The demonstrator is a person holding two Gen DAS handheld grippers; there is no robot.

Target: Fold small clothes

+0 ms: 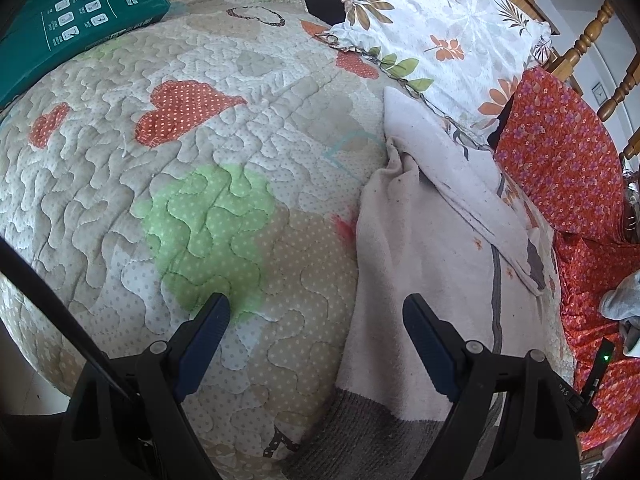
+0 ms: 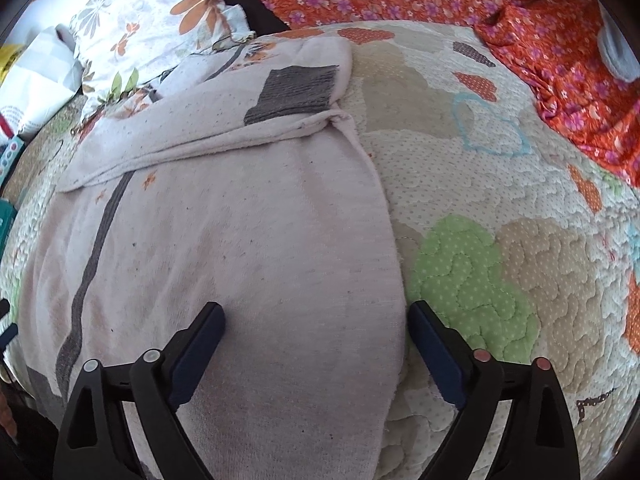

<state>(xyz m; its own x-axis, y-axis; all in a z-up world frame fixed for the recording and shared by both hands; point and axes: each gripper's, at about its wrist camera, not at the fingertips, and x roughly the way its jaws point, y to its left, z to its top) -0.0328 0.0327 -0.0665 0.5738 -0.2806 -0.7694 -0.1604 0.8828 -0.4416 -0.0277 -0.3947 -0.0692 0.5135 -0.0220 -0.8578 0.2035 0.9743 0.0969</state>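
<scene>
A pale pink small garment (image 2: 248,240) with grey trim lies flat on the quilted bedspread (image 2: 500,184), one sleeve with a grey cuff (image 2: 294,94) folded across its top. My right gripper (image 2: 316,316) hovers open over the garment's right edge, its pads clear of the cloth. In the left wrist view the same garment (image 1: 420,248) runs down the right side, its grey hem (image 1: 372,420) at the bottom. The left gripper (image 1: 316,308) stands open above the garment's left edge, one finger over the quilt (image 1: 200,184), the other over the cloth.
A floral pillow (image 1: 440,32) lies behind the garment. Orange flowered fabric (image 1: 560,152) covers the right side, by a wooden chair frame (image 1: 592,40). A green box (image 1: 76,20) rests on the quilt's far left corner. A grey cloth item (image 1: 620,304) lies on the orange fabric.
</scene>
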